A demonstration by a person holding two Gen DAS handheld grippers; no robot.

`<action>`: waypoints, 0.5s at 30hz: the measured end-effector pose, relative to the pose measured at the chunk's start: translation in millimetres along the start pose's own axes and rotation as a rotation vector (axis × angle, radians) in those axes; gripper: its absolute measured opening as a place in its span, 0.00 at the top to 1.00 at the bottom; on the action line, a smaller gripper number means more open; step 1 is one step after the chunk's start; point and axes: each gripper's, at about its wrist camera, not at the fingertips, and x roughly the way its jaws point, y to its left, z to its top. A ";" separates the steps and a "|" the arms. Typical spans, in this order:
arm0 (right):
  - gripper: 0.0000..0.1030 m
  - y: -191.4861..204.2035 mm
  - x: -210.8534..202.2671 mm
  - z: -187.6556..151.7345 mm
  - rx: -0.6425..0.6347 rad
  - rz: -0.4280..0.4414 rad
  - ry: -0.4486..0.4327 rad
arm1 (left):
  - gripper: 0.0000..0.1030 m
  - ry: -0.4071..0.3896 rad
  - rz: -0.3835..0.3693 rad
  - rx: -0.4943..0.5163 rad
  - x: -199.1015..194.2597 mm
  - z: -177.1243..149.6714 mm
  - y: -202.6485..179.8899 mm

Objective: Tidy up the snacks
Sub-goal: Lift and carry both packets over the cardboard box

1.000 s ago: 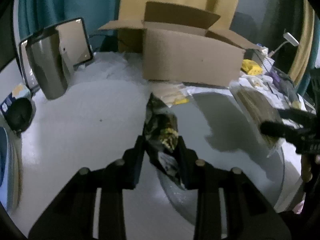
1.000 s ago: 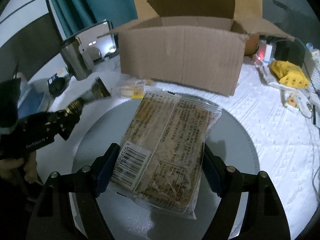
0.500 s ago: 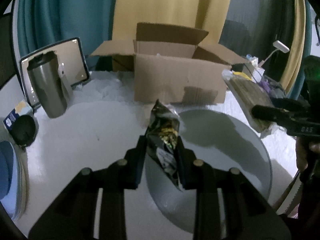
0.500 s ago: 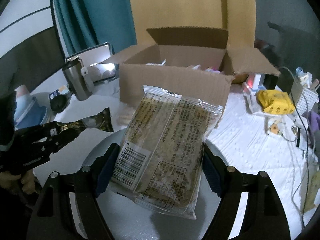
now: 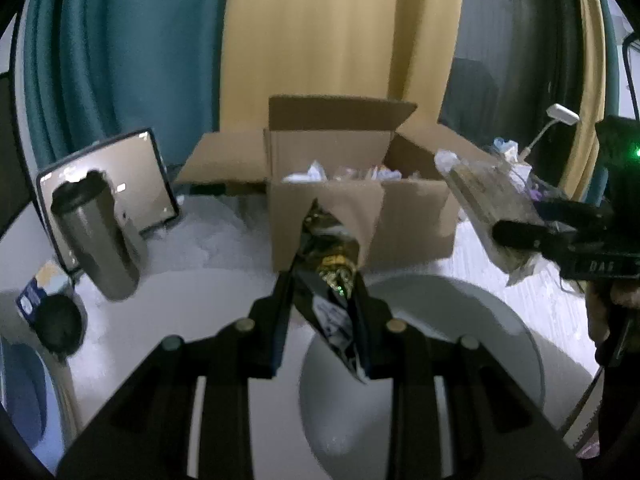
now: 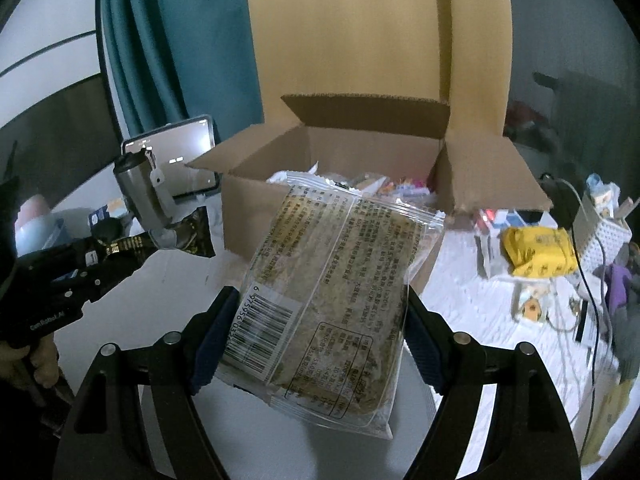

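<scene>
Two packs in hand, one per tool, both raised toward the open cardboard box [image 5: 360, 216]. Left wrist view: my left tool [image 5: 322, 312] is clamped on a dark snack pouch [image 5: 332, 284], pouch standing up between the fingers, its top overlapping the box's near wall in this view; box already has several wrapped snacks inside. Grey round tray [image 5: 480, 320] sits on the desk [image 5: 192, 292] below the tool, steel tumbler [image 5: 100, 232] to the left of the box, apart from it. My right tool shows at the right edge carrying its pack. Right wrist view: right tool [image 6: 320, 328] is clamped on a clear noodle pack [image 6: 332, 292], barcode side up, gripped across its width, top edge tilted toward the box opening [image 6: 360, 160]. Left tool with the dark pouch [image 6: 176, 236] visible at far left, short of the box. Step, I judge: carry to the box, drop not yet done. Next I need to bring each pack over the near wall, clear of the flaps, then release inside; the wide pack probably goes first, laid flat.
</scene>
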 end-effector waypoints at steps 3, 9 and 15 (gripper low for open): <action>0.21 -3.5 5.4 7.6 -0.005 0.002 -0.006 | 0.72 -0.023 0.004 0.009 4.5 12.3 -1.4; 0.21 -13.5 17.4 23.1 -0.006 0.008 -0.019 | 0.72 -0.056 0.011 0.038 21.3 40.1 -4.4; 0.21 -25.4 33.4 39.0 -0.005 0.007 -0.021 | 0.72 -0.085 0.017 0.045 45.2 65.5 -0.7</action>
